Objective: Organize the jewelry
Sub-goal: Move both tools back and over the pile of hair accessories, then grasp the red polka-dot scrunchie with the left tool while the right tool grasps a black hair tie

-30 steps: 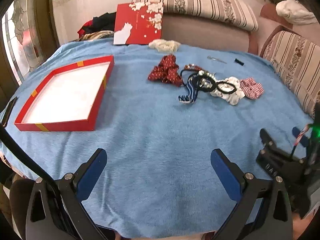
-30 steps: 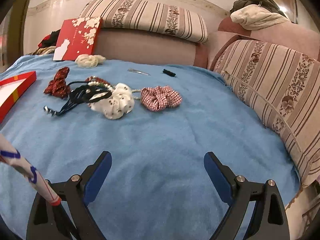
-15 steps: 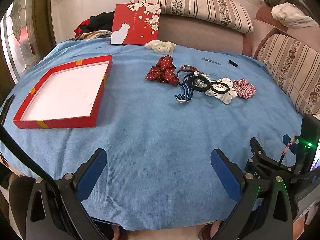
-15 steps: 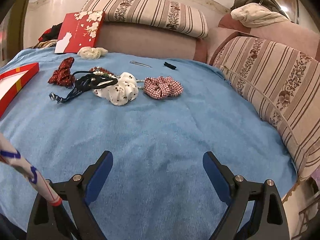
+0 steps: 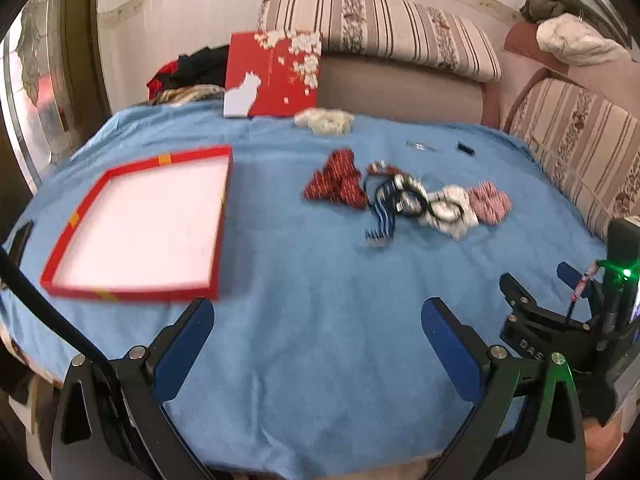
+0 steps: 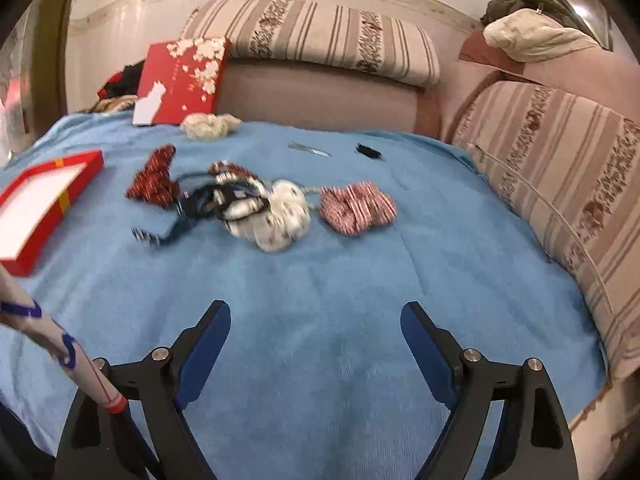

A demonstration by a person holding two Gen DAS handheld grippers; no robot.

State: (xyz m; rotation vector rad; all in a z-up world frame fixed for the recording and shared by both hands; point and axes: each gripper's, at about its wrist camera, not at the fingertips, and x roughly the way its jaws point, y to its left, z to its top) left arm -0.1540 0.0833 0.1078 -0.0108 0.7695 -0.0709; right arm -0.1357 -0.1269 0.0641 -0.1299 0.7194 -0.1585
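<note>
A heap of hair accessories lies mid-table on the blue cloth: a red dotted bow [image 5: 336, 182] [image 6: 154, 178], dark bands and a beaded piece [image 5: 400, 200] [image 6: 218, 198], a white scrunchie [image 5: 450, 214] [image 6: 280, 218] and a red checked scrunchie [image 5: 490, 202] [image 6: 356, 208]. An open red tray [image 5: 136, 292] [image 6: 80, 176] with a white floor sits at the left. My left gripper [image 5: 318, 332] is open and empty over the near cloth. My right gripper [image 6: 316, 336] is open and empty; it also shows in the left wrist view [image 5: 552, 300].
A red box lid [image 5: 274, 76] [image 6: 180, 80] leans on the sofa at the back. A cream scrunchie [image 5: 324, 120] [image 6: 210, 125], a metal clip [image 6: 310, 150] and a small black clip [image 6: 369, 151] lie at the far edge. Striped cushions [image 6: 560, 184] border the right side.
Both grippers have drawn back and risen, so the accessories and tray look farther and more of the sofa shows. Both stay open. Nothing on the table has moved.
</note>
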